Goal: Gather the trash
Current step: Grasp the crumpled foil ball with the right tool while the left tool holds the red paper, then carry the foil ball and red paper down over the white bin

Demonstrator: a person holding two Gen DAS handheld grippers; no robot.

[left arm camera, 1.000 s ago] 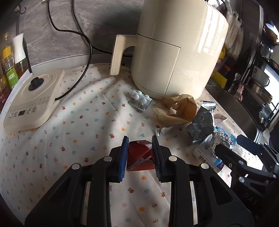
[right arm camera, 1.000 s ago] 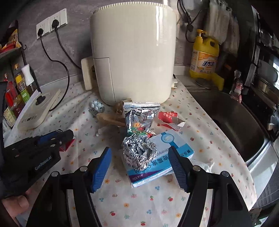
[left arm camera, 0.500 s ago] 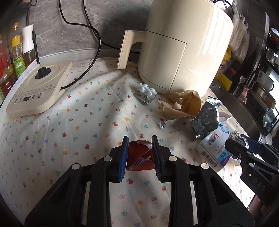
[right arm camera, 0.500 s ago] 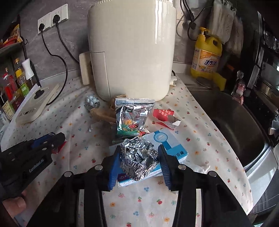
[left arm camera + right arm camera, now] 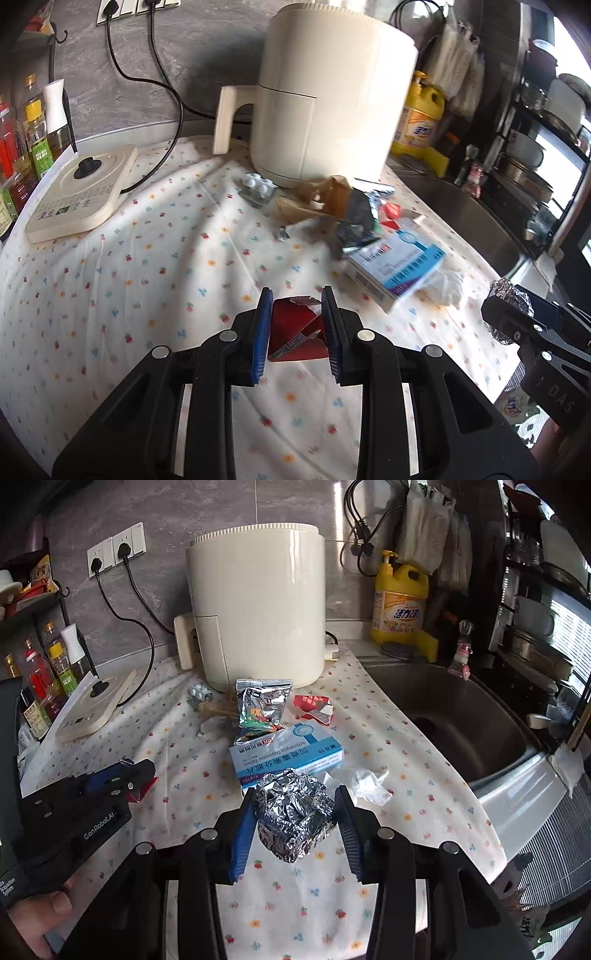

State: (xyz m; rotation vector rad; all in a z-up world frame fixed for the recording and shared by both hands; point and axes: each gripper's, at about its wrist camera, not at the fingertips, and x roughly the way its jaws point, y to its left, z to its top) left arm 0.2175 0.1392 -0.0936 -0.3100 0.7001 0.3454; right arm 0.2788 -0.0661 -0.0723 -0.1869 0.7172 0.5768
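My left gripper point(image 5: 295, 332) is shut on a crumpled red wrapper point(image 5: 297, 338), held above the flowered cloth. A ball of crumpled foil point(image 5: 293, 821) sits between the blue pads of my right gripper point(image 5: 295, 825), which is shut on it and lifted off the counter. On the cloth lie a blue and white medicine box point(image 5: 286, 757), a silver snack bag point(image 5: 262, 709), a red torn wrapper point(image 5: 314, 707), a blister pack of pills point(image 5: 258, 188), brown paper point(image 5: 321, 199) and a white tissue point(image 5: 364, 782). The left gripper point(image 5: 125, 779) shows at the left of the right wrist view.
A cream air fryer point(image 5: 258, 616) stands at the back of the counter. A kettle base point(image 5: 79, 195) and bottles point(image 5: 22, 147) are at the left. The steel sink point(image 5: 454, 716) lies right of the cloth, with a yellow detergent bottle point(image 5: 400, 602) behind it.
The right gripper closed on the foil ball and lifted it off the medicine box. Both grippers pulled back from the trash pile, so the counter looks farther away.
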